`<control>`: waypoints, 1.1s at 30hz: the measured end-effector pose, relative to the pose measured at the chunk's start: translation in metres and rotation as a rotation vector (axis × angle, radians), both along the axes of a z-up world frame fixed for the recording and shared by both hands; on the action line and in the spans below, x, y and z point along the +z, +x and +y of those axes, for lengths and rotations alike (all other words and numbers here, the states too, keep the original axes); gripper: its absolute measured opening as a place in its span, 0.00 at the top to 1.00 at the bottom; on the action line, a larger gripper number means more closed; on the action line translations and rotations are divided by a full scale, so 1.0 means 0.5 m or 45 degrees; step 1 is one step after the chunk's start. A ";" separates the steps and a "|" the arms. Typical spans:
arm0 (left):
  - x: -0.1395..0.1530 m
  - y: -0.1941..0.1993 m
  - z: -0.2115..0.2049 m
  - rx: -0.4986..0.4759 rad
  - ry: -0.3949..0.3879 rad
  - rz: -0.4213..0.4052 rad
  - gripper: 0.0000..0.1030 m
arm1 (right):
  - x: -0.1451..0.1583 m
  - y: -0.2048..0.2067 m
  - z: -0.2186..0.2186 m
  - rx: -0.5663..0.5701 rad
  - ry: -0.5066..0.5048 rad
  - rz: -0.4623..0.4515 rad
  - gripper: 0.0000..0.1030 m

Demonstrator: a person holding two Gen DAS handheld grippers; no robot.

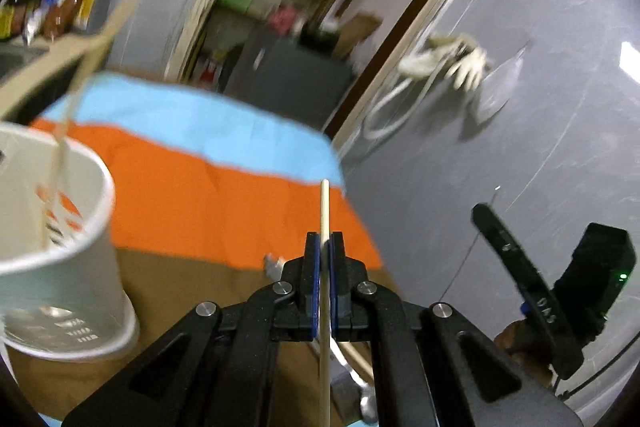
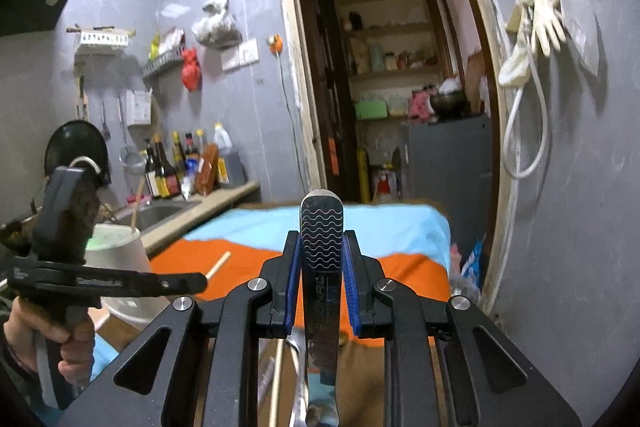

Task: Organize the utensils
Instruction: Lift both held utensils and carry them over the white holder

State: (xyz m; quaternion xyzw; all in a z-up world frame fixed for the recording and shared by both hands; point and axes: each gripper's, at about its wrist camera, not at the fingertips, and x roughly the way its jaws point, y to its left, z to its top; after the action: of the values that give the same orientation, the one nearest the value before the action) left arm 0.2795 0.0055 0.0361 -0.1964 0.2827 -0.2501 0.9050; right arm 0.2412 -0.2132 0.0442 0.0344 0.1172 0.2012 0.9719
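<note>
My left gripper [image 1: 325, 247] is shut on a single wooden chopstick [image 1: 324, 211] that points up past the fingertips, held above the table. A white utensil cup [image 1: 60, 267] stands to its left with a wooden stick [image 1: 60, 147] inside. My right gripper [image 2: 322, 247] is shut on a metal utensil handle [image 2: 322, 227] with a wave pattern, its other end hanging down below the jaws. In the right wrist view the white cup [image 2: 120, 251] sits at the left, behind the left gripper's body [image 2: 68, 259]. Loose utensils [image 2: 280, 367] lie on the table under the right gripper.
The table carries an orange and blue cloth [image 1: 208, 187] over a brown surface [image 1: 180, 287]. A counter with a sink [image 2: 168, 211] and bottles [image 2: 176, 167] runs along the left. A doorway [image 2: 392, 87] and a grey wall [image 2: 580, 187] stand beyond the table.
</note>
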 end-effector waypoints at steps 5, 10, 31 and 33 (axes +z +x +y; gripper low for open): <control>0.061 -0.042 0.027 0.053 -0.035 -0.223 0.98 | 0.051 -0.013 0.029 0.043 0.037 -0.085 0.83; 0.114 -0.068 0.092 0.156 -0.051 -0.348 0.98 | 0.098 -0.008 0.080 0.140 0.107 -0.144 0.83; 0.119 -0.088 0.489 0.718 -0.177 -0.674 0.98 | 0.126 0.073 0.381 0.464 0.331 -0.242 0.83; 0.110 -0.088 0.503 0.759 -0.178 -0.705 0.98 | 0.114 0.073 0.390 0.454 0.317 -0.253 0.83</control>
State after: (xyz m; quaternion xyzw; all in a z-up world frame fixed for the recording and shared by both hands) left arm 0.2355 0.2569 0.0913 -0.2558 -0.0584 -0.0391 0.9642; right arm 0.2775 -0.0181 0.1013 0.1126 -0.0004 0.3850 0.9160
